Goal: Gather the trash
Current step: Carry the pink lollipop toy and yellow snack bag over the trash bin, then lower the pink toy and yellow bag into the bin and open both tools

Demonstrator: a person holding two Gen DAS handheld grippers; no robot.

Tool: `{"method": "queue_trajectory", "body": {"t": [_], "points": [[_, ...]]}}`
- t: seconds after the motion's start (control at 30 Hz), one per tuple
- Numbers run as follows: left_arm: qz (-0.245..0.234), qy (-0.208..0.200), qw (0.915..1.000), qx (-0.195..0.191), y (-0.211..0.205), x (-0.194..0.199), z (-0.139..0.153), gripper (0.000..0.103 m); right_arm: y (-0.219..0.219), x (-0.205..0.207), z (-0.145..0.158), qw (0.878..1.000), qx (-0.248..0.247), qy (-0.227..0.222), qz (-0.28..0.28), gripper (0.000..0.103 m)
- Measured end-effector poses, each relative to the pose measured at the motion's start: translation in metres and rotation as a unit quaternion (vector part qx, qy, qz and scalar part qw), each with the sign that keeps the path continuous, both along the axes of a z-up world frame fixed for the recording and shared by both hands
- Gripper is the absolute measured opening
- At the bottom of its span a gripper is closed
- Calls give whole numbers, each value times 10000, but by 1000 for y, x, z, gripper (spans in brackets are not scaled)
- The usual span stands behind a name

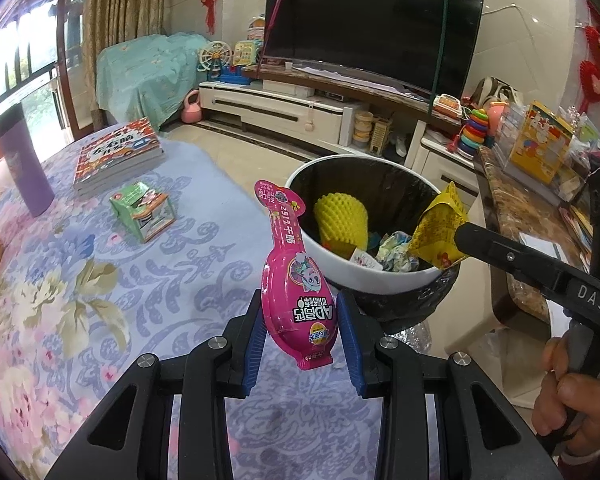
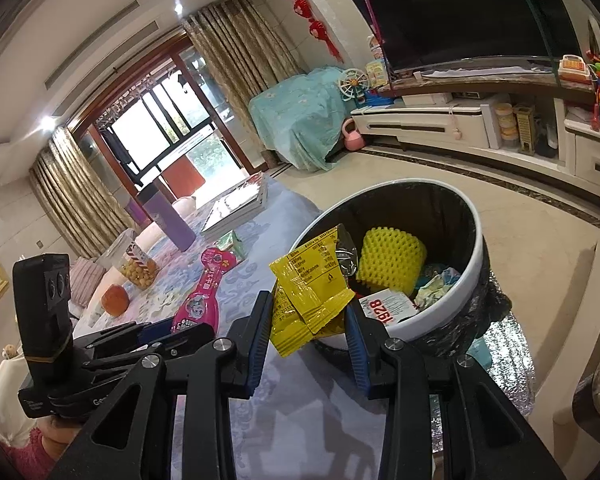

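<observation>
Left gripper (image 1: 302, 320) jaws clamp the pink wrapper (image 1: 296, 280) beside the bin (image 1: 380, 280).

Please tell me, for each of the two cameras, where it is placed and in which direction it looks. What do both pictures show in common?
Left wrist: sits on the left gripper, looking along it, over the pink package it holds, toward the trash bin; a hand shows.
Right wrist: sits on the right gripper, looking over its yellow wrapper into the bin.
Shared: bin, both packages, television, flowered tablecloth.
</observation>
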State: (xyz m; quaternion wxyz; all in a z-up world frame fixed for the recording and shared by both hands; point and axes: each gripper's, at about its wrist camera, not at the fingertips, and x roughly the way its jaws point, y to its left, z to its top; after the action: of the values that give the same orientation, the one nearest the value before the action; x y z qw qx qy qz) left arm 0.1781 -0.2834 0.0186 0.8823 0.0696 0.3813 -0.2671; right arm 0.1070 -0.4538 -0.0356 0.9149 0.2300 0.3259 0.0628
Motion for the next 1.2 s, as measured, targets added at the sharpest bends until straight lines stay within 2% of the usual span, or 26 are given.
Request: {"method": "queue_trajectory", "body": {"t": [1.2], "points": [[-316,9,9994,142,-55,32,3,33,-23,17,8,9992,-360,86,-167,36]]}}
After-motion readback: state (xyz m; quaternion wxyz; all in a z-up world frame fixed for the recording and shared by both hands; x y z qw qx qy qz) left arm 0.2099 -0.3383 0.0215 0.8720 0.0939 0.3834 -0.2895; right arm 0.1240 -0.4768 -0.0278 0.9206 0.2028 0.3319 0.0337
